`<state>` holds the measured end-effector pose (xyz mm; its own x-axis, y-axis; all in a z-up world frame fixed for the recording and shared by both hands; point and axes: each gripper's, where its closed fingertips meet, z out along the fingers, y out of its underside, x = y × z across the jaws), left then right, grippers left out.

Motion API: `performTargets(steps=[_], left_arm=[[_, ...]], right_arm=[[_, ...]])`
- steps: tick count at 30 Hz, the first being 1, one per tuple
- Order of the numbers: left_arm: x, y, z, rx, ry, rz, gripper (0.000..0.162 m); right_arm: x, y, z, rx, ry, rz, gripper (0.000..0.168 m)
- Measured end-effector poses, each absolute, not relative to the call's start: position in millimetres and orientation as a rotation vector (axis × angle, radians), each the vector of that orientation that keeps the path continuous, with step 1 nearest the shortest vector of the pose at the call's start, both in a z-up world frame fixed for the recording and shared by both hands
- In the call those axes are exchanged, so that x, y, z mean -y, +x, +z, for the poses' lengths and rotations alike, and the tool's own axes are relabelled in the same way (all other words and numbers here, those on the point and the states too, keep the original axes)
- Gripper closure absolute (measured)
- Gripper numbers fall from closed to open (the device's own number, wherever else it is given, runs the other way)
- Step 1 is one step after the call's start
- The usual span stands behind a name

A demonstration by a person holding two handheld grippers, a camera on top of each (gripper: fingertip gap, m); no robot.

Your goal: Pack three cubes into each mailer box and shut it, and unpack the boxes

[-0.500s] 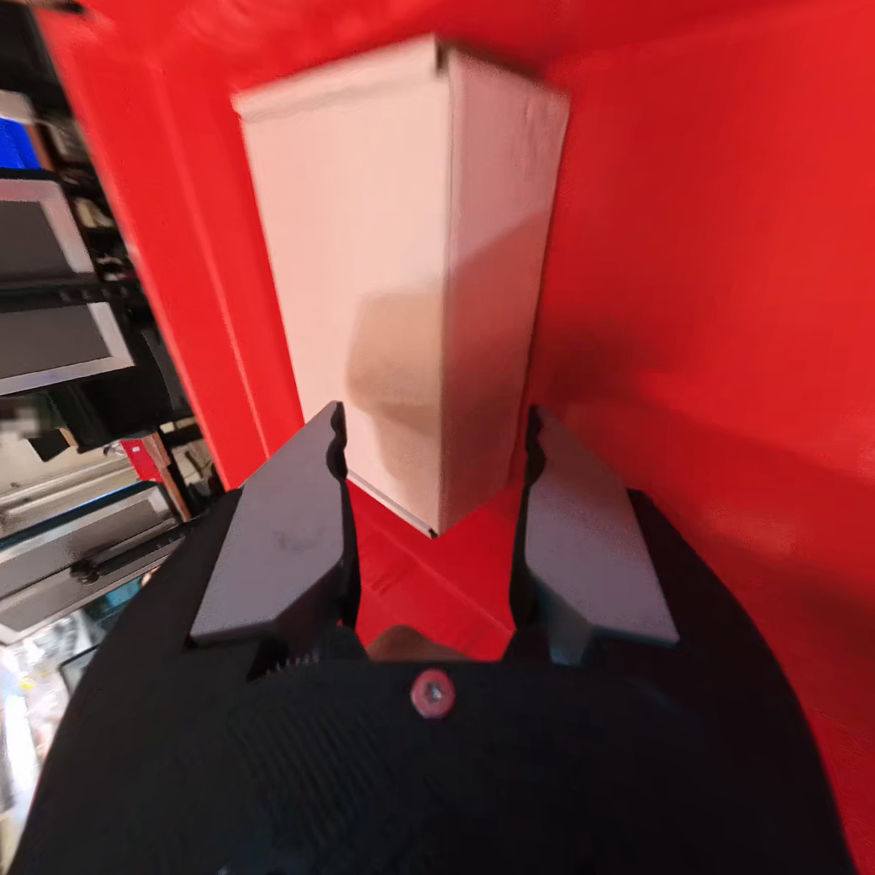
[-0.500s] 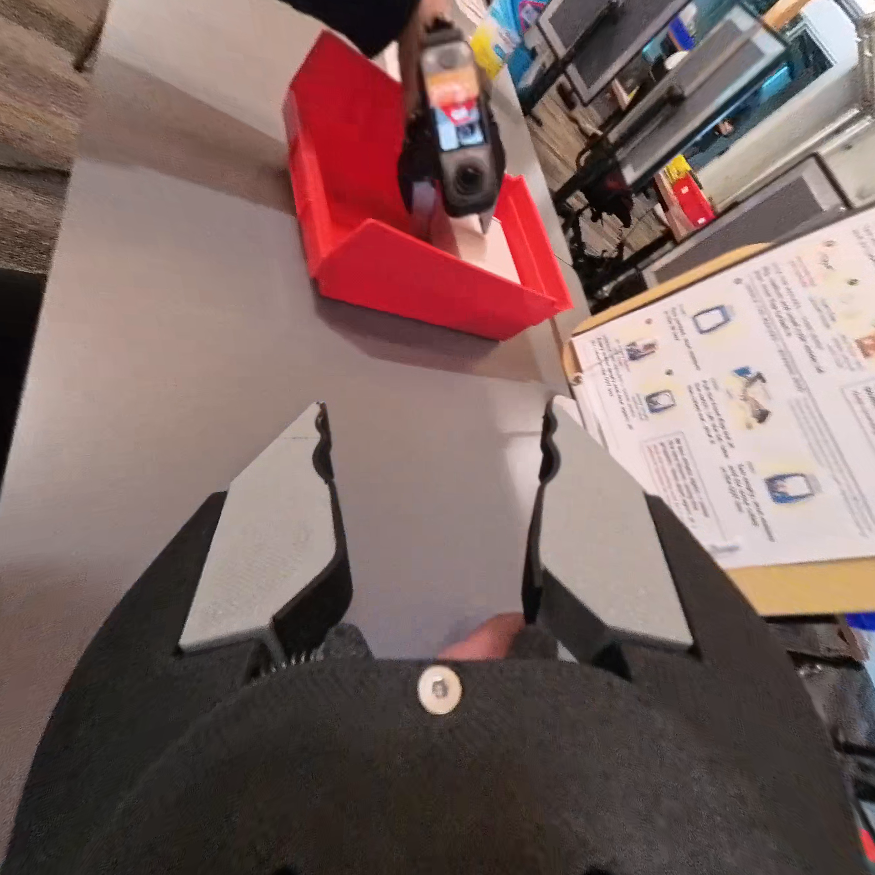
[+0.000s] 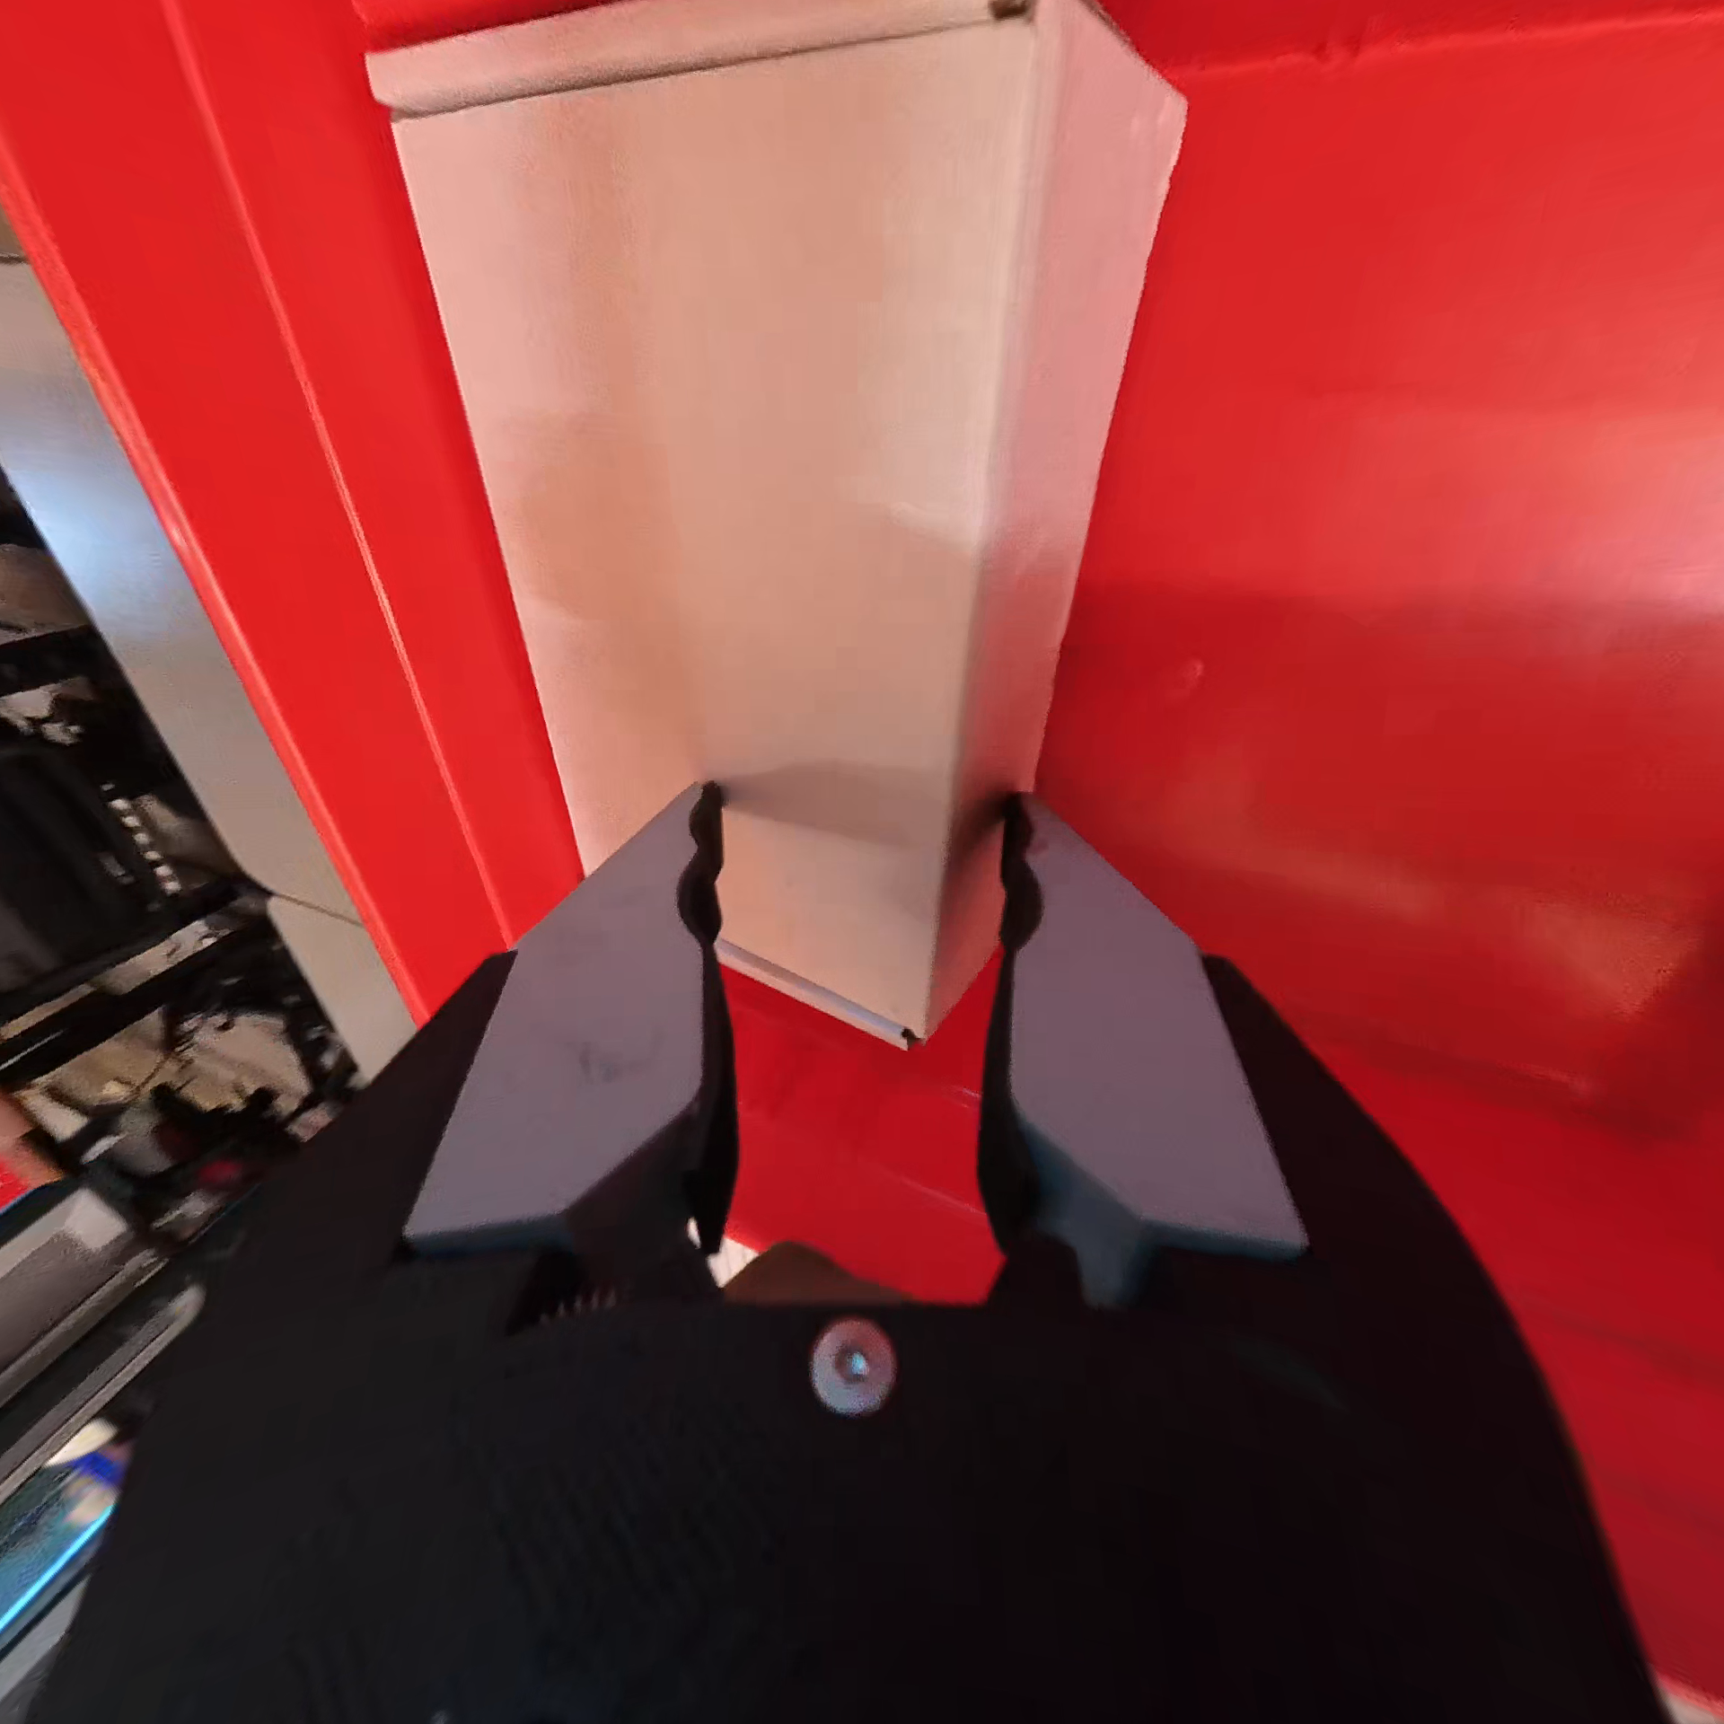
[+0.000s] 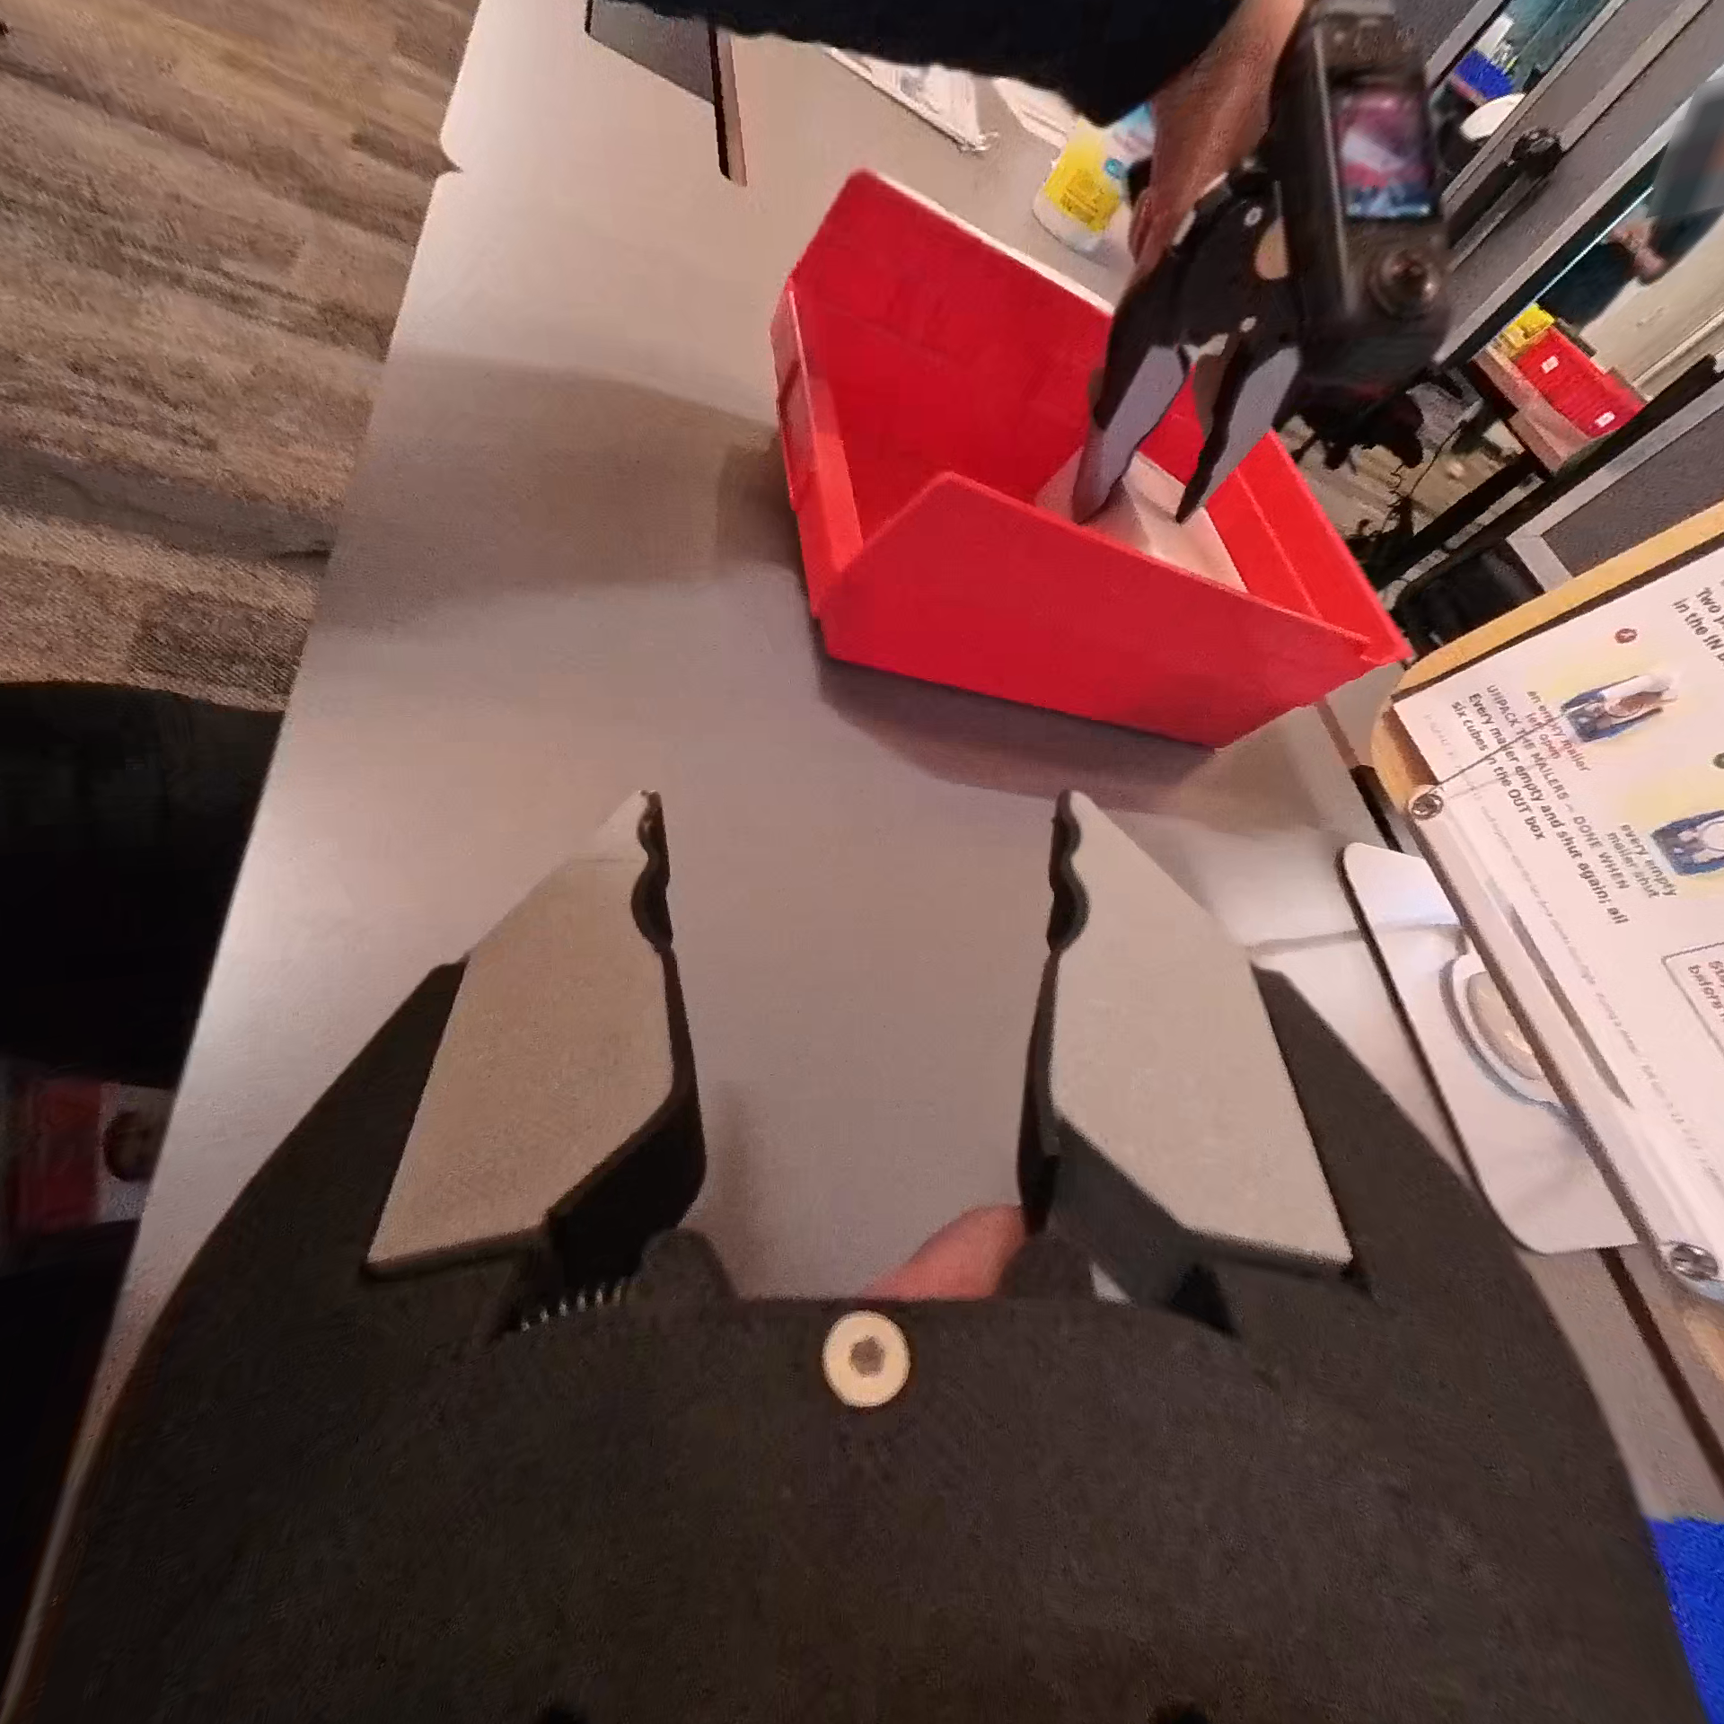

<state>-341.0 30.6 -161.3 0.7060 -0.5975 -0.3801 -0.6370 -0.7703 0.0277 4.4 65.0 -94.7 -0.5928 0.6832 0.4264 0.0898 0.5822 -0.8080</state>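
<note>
In the red bin: the white mailer box (image 3: pixel 774 485) lies shut on the floor of the red bin (image 3: pixel 1399 466), close to one side wall
Long axis: runs straight away from the left claw (image 3: pixel 863 812), near end between its fingers
Left claw: parted about box-wide, straddling that near end; whether the pads touch it I cannot tell
Right claw: right claw (image 4: pixel 858 812) wide and empty over the bare table (image 4: pixel 560 653), well apart from the bin
Nearer: the left, so the grasp looks to be its job

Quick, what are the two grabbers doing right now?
Left gripper: open, its fingers on either side of the white box in the red bin, not squeezing yet.
Right gripper: open, holding nothing, above the grey table.
</note>
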Motion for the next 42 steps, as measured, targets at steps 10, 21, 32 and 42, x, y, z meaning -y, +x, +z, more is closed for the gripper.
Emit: performTargets(steps=[10,21,32,42], left_arm=[[-36,-339,-144,-0.828,-2.867,0.075,0.107],[-37,-341,-142,-0.826,-2.823,-0.008,0.108],[-36,-339,-143,-0.858,-2.882,0.002,0.108],[-20,-322,-152,-0.892,-2.934,-0.001,0.113]], right_arm=[[-62,-50,-118,1.979,-0.85,0.974,0.087],[-7,-143,-121,2.068,-0.401,0.446,0.091],[8,-159,-166,2.319,-0.216,-0.015,0.091],[57,-98,-179,2.613,-0.151,0.221,0.146]])
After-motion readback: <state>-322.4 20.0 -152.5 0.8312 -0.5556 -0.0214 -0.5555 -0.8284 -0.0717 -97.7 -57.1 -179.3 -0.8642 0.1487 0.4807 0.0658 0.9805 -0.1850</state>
